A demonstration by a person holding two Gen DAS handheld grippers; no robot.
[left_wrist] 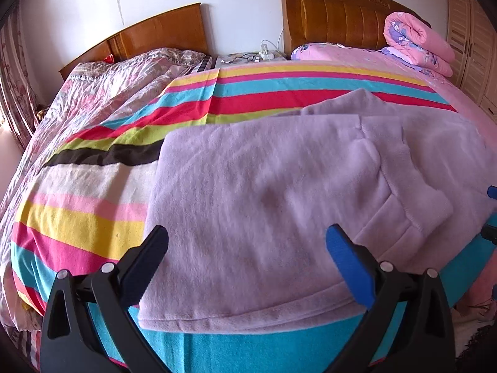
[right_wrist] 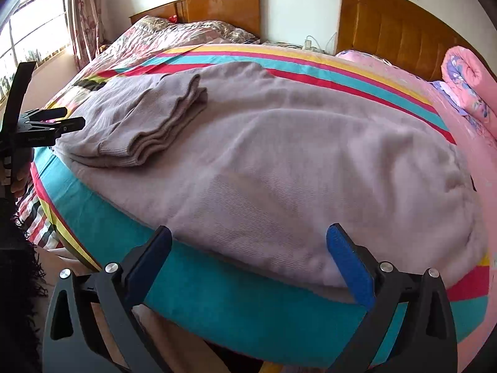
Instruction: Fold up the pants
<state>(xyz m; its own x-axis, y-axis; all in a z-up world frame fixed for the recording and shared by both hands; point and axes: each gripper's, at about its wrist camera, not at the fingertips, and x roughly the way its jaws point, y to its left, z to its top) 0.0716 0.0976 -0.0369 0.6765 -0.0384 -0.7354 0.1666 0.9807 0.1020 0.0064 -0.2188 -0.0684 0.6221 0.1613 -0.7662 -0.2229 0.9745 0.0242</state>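
Pants point(right_wrist: 279, 161): lilac fleece, long axis crosswise along bed edge, cuffs point(right_wrist: 146, 124) folded leftward.
Left gripper point(left_wrist: 247, 259): released, nearer cuffs.
Right gripper point(right_wrist: 248, 259): released, nearer waist.

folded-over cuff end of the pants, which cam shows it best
The right wrist view: the cuff end lies whole, its stacked ribbed edges clear. The left wrist view shows it only partly, off beside the left gripper.

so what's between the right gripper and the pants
Right wrist view: only a band of the teal striped sheet separates the open right gripper from the lilac pants.
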